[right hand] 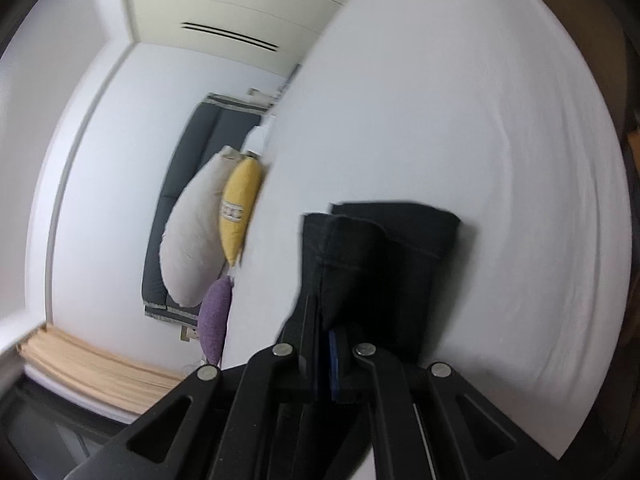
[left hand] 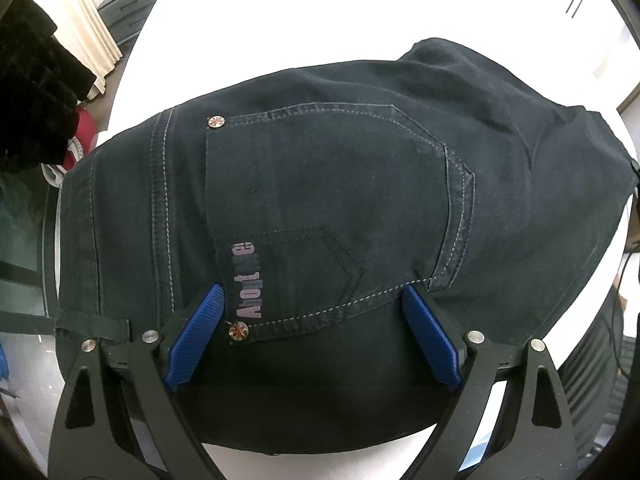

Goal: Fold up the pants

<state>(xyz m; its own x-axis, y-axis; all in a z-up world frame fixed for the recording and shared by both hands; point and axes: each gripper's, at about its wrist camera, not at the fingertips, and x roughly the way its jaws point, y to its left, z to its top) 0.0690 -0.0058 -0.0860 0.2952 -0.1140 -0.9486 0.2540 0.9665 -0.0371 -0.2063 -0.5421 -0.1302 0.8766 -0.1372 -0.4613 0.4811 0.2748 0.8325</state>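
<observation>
Dark navy pants [left hand: 320, 200] lie on a white round table [left hand: 248, 40], seat side up, with a back pocket and a purple "AboutMe" print. My left gripper [left hand: 312, 292] is open, its blue pads [left hand: 200, 328] resting over the pocket's lower edge near the waistband. In the right wrist view my right gripper [right hand: 325, 320] is shut on the hem end of the pant legs [right hand: 380, 256] and holds the cloth lifted above the white table [right hand: 480, 120]. The view is tilted and blurred.
A black garment [left hand: 36, 92] hangs at the left, with a curtain [left hand: 84, 20] and a drawer unit [left hand: 128, 12] behind. In the right wrist view a dark sofa [right hand: 192, 160] holds beige, yellow and purple cushions [right hand: 236, 208]; a wooden floor strip [right hand: 92, 364] shows below.
</observation>
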